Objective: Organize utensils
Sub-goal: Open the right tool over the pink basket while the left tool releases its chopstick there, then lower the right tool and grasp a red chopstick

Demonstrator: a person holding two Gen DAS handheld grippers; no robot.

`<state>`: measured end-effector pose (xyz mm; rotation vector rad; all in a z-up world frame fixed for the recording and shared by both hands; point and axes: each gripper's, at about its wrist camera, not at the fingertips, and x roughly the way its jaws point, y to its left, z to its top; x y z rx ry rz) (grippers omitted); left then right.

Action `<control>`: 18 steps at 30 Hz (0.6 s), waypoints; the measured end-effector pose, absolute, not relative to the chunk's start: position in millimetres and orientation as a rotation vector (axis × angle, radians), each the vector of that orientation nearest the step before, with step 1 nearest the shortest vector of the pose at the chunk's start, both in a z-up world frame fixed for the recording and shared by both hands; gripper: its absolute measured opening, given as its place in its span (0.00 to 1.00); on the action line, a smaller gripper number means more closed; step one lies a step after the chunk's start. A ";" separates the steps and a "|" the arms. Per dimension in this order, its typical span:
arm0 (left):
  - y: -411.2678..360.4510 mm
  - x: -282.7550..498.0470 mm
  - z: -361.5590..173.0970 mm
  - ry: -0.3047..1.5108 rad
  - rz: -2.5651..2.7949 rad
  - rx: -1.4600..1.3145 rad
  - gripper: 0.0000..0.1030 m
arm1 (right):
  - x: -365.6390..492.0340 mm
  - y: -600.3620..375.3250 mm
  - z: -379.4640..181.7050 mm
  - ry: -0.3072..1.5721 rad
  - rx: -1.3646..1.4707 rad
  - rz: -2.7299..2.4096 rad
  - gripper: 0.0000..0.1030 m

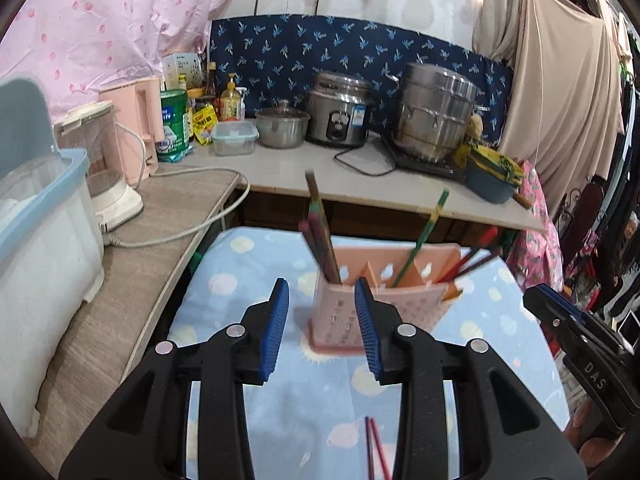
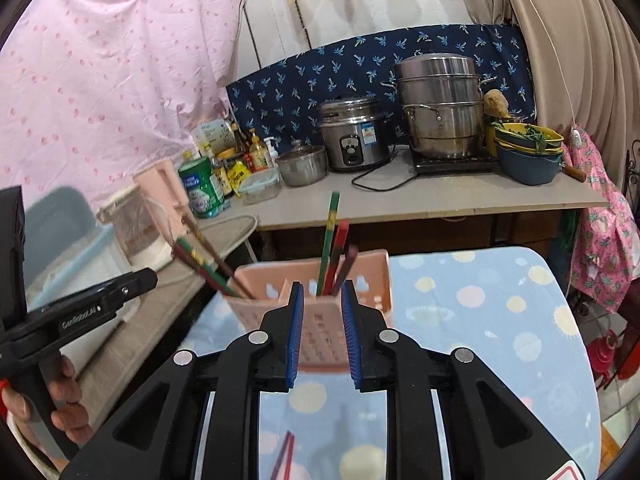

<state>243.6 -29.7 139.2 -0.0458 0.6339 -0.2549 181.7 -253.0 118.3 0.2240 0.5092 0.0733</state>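
A pink plastic utensil holder (image 1: 384,300) stands on the blue dotted cloth, with several chopsticks (image 1: 320,232) upright in its compartments. It also shows in the right wrist view (image 2: 320,320), with chopsticks (image 2: 334,248) in it. My left gripper (image 1: 322,300) is open and empty, just in front of the holder. My right gripper (image 2: 322,300) is open and empty, close in front of the holder. A pair of red chopsticks (image 1: 376,448) lies on the cloth below the left gripper; it also shows in the right wrist view (image 2: 284,456).
A counter (image 1: 288,168) behind holds a rice cooker (image 1: 340,112), a steamer pot (image 1: 436,112), a small pot, bottles and a green tin. A kettle and a blue-lidded bin (image 1: 40,240) stand on the left shelf. The other gripper (image 1: 580,352) is at the right.
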 end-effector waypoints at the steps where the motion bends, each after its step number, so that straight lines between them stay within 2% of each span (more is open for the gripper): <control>1: -29.2 239.1 133.0 0.643 -0.249 -0.036 0.32 | 173.9 -248.4 112.5 0.522 0.205 0.075 0.19; 18: -22.6 169.1 59.0 0.778 -0.276 -0.034 0.32 | 82.3 -212.0 30.8 0.670 0.150 0.076 0.19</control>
